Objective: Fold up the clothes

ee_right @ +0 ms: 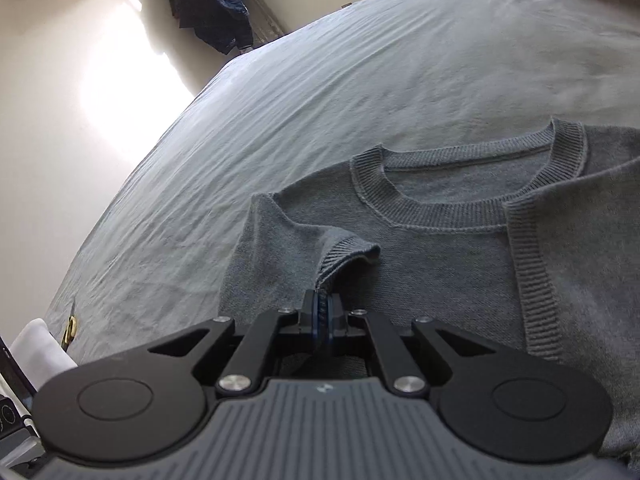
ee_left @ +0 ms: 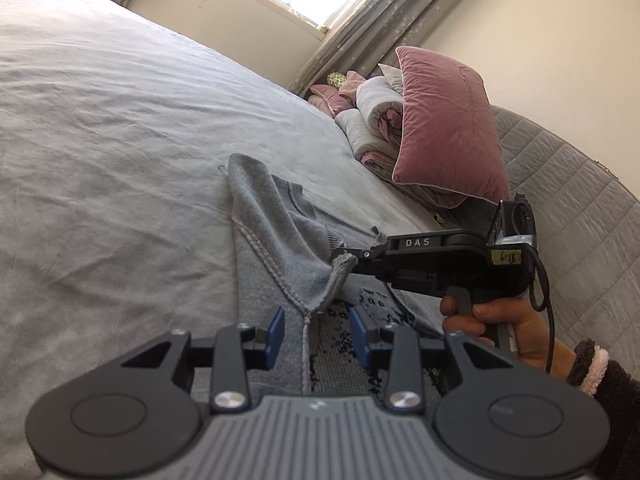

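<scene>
- Left wrist view: the left claw (ee_left: 316, 334) is spread, its blue pads (ee_left: 277, 330) either side of a seam of the grey sweater (ee_left: 272, 216) but not closed on it. It hangs just over the cloth, probably placed to take the seam or pin the fabric.
- The sweater lies on the bed (ee_left: 100, 140), one part lifted into a ridge that runs up to the right claw (ee_left: 346, 258). That claw comes in from the right, gripped by a hand (ee_left: 492, 320) in a dark fuzzy sleeve (ee_left: 600, 384), and pinches the ribbed cuff. The lift looks meant to carry the sleeve across the body for a fold.
- A pink pillow (ee_left: 444, 128) and rolled bedding (ee_left: 372, 116) sit well apart at the head of the bed, out of the working area.
- Right wrist view: the right claw (ee_right: 322, 312) is pressed together on the cuff (ee_right: 348, 260), the rib edge standing up from its tips.
- The sweater (ee_right: 460, 248) lies front up, its collar (ee_right: 452, 204) toward the far side. Its body is flat on the bed (ee_right: 320, 80), which gives the sleeve a smooth base to land on.
- A ribbed band (ee_right: 528, 276) crosses the chest on the right; it may be the other sleeve already folded in, though the view does not settle that.
- Dark clothes (ee_right: 220, 4) hang by the far wall.
</scene>
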{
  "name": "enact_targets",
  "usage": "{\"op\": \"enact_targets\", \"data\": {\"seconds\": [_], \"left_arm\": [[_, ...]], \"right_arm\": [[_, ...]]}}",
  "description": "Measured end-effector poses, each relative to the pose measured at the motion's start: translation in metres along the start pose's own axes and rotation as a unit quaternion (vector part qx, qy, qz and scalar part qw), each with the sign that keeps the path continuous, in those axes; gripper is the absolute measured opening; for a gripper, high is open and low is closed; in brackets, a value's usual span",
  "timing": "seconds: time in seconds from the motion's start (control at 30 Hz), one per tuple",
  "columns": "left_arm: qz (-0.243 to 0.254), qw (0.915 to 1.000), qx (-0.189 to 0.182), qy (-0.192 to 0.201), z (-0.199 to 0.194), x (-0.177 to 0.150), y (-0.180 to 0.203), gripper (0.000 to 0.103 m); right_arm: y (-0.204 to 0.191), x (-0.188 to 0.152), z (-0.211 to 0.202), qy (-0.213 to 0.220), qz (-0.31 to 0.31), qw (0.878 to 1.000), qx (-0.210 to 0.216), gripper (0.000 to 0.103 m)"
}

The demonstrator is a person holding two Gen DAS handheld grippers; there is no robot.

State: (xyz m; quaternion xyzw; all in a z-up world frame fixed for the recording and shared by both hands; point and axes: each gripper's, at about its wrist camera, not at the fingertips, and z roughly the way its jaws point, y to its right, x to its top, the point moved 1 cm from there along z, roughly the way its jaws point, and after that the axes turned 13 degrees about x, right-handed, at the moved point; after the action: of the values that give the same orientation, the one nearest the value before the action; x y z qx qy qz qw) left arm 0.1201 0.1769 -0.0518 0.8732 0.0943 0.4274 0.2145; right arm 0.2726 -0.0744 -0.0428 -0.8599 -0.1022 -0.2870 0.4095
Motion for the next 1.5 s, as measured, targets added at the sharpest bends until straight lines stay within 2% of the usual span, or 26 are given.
{"op": "enact_targets", "data": {"seconds": [0.1,0.17,0.23,0.27,0.33,0.43,0.5,0.57,0.73,0.83,0.9,1.0,1.1,1.13,1.17,1.2,1.33,1.5], "left_arm": [[0.011,0.9999,0.003,-0.010,0.004,-0.003,0.002,0.036],[0.019,0.9997,0.004,-0.017,0.007,-0.004,0.003,0.036],[0.026,0.9993,0.006,-0.024,0.010,-0.006,0.004,0.036],[0.030,0.9991,0.007,-0.028,0.012,-0.007,0.004,0.036],[0.038,0.9987,0.009,-0.035,0.015,-0.009,0.005,0.036],[0.043,0.9983,0.007,-0.039,0.016,-0.010,0.007,0.036],[0.044,0.9982,0.004,-0.040,0.016,-0.011,0.008,0.036],[0.045,0.9981,0.001,-0.041,0.016,-0.011,0.009,0.036],[0.048,0.9979,-0.007,-0.043,0.016,-0.013,0.012,0.036],[0.050,0.9977,-0.011,-0.044,0.016,-0.013,0.013,0.036],[0.051,0.9976,-0.014,-0.045,0.016,-0.014,0.015,0.036],[0.061,0.9968,-0.019,-0.047,0.014,-0.014,0.018,0.035],[0.072,0.9959,-0.024,-0.049,0.011,-0.014,0.021,0.035],[0.075,0.9956,-0.026,-0.050,0.011,-0.014,0.022,0.035],[0.079,0.9952,-0.030,-0.050,0.009,-0.014,0.024,0.035],[0.086,0.9945,-0.031,-0.050,0.007,-0.014,0.025,0.035],[0.122,0.9899,-0.028,-0.067,0.001,-0.016,0.031,0.031],[0.157,0.9825,-0.005,-0.100,-0.003,-0.024,0.034,0.028]], "right_arm": [[0.010,-0.008,-0.002,0.002,0.011,1.000,0.000,0.005],[0.015,-0.009,-0.006,0.010,0.024,1.000,0.015,0.015],[0.019,-0.008,-0.007,0.020,0.038,0.999,0.026,0.019],[0.021,-0.007,-0.008,0.025,0.046,0.998,0.030,0.030],[0.023,-0.003,-0.008,0.043,0.062,0.996,0.037,0.040],[0.024,0.004,-0.003,0.063,0.078,0.994,0.036,0.040],[0.020,0.005,0.004,0.065,0.068,0.995,0.020,0.038],[0.013,0.006,0.008,0.068,0.046,0.997,-0.001,0.013],[-0.014,0.005,-0.004,0.111,-0.052,0.991,-0.050,0.008],[-0.015,0.009,-0.008,0.111,-0.080,0.986,-0.092,0.008],[-0.008,0.011,-0.004,0.095,-0.077,0.986,-0.110,0.008],[0.005,0.014,0.005,0.062,-0.057,0.988,-0.129,0.013],[0.009,0.015,-0.001,0.060,-0.035,0.990,-0.126,0.017],[0.009,0.013,-0.006,0.064,-0.027,0.990,-0.119,0.025],[0.009,0.012,-0.011,0.068,-0.019,0.991,-0.112,0.039],[0.007,0.009,-0.017,0.071,-0.014,0.991,-0.108,0.043],[-0.002,-0.009,-0.041,0.060,0.003,0.994,-0.089,0.043],[-0.012,-0.037,-0.045,0.025,0.003,0.997,-0.070,0.043]]}}
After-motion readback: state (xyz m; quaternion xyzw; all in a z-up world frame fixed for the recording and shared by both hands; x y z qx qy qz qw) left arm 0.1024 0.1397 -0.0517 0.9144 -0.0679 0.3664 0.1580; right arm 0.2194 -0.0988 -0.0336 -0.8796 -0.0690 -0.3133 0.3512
